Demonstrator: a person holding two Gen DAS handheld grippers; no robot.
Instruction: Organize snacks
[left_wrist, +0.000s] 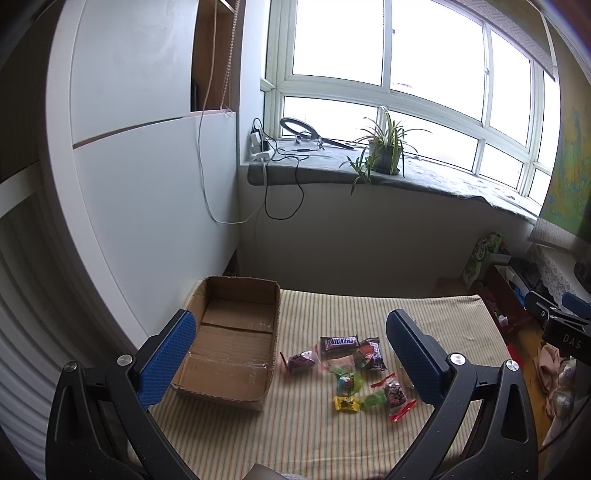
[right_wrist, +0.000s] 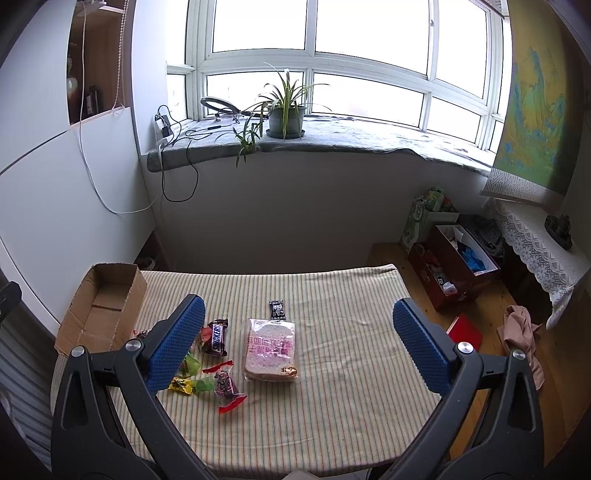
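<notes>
Currently: left gripper (left_wrist: 291, 354) fingers spread, empty. Right gripper (right_wrist: 299, 339) likewise. Cardboard box (left_wrist: 236, 343) at counter (left_wrist: 295, 435) 9 o'clock; snack pile (left_wrist: 354, 369) centre; bread pack (right_wrist: 271, 350) at its 3 o'clock.

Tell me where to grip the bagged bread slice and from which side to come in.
The bagged bread slice lies flat on the striped cloth, clear of the candies. Probably best to descend with the open right gripper from above and pinch across its left and right edges at mid-length, since the flat pose offers no raised end.
</notes>
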